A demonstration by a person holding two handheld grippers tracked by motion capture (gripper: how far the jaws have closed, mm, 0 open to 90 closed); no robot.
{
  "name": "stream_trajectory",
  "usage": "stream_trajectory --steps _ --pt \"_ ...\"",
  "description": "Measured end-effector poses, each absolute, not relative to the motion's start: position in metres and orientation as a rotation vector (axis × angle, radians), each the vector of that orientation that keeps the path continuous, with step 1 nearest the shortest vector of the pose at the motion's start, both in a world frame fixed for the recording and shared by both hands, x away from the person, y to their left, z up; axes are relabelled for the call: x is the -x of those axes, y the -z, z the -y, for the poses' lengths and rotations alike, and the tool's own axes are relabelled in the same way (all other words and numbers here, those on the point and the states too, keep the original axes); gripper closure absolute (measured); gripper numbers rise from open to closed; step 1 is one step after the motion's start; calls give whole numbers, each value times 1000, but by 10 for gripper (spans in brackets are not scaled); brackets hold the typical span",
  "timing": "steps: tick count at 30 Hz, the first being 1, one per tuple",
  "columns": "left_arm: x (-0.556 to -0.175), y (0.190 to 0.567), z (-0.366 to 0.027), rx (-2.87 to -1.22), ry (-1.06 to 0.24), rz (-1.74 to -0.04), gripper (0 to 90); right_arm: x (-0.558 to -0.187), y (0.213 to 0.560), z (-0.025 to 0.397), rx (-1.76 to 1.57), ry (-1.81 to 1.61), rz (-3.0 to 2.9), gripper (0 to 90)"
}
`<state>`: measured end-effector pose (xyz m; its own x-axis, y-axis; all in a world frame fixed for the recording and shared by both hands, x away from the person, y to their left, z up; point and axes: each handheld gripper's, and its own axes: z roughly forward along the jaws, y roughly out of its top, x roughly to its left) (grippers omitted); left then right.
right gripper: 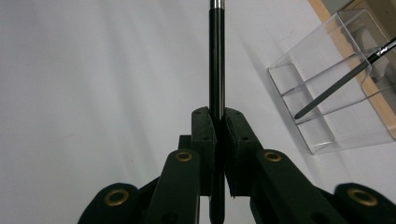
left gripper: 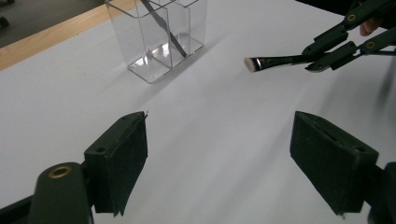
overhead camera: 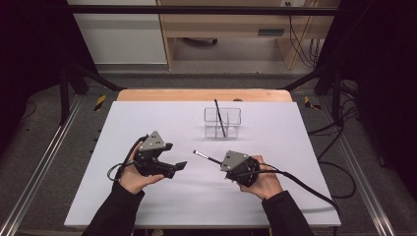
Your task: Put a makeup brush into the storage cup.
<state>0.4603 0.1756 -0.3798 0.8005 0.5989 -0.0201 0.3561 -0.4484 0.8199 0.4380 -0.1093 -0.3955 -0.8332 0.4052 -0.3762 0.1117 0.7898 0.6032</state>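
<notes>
Our right gripper (overhead camera: 216,162) is clamped on a brush (right gripper: 216,70) near the middle of the table (overhead camera: 147,206), bristle tip pointing toward our left gripper (overhead camera: 178,167), whose jaws stand wide apart and empty. The clear holder (overhead camera: 223,123) sits toward the far edge with one brush already leaning in it. Probably ours goes there too. To do it well, we should tip the brush upright, line it over an open compartment, and lower before letting go.
</notes>
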Motion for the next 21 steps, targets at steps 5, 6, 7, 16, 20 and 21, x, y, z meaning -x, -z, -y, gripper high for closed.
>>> stream_trajectory --steps 5,6,7,16,20,21 --pt "-458 386 -174 -2054 -335 -727 187 -437 402 113 -464 -884 -2459 840" --pt "-458 387 -173 -2044 -335 -730 187 -437 402 114 -477 -893 -2457 840" --pt "-457 387 -173 -2037 -337 -734 187 -437 404 115 -489 -911 -2450 840" --pt "-452 394 -170 -1942 -344 -777 189 -437 414 124 -602 -1052 -2399 840" --pt "-450 397 -167 -1915 -347 -779 189 -439 418 126 -644 -1093 -2387 840" --pt "-450 398 -167 -1909 -351 -780 189 -440 419 126 -654 -1098 -2384 840"
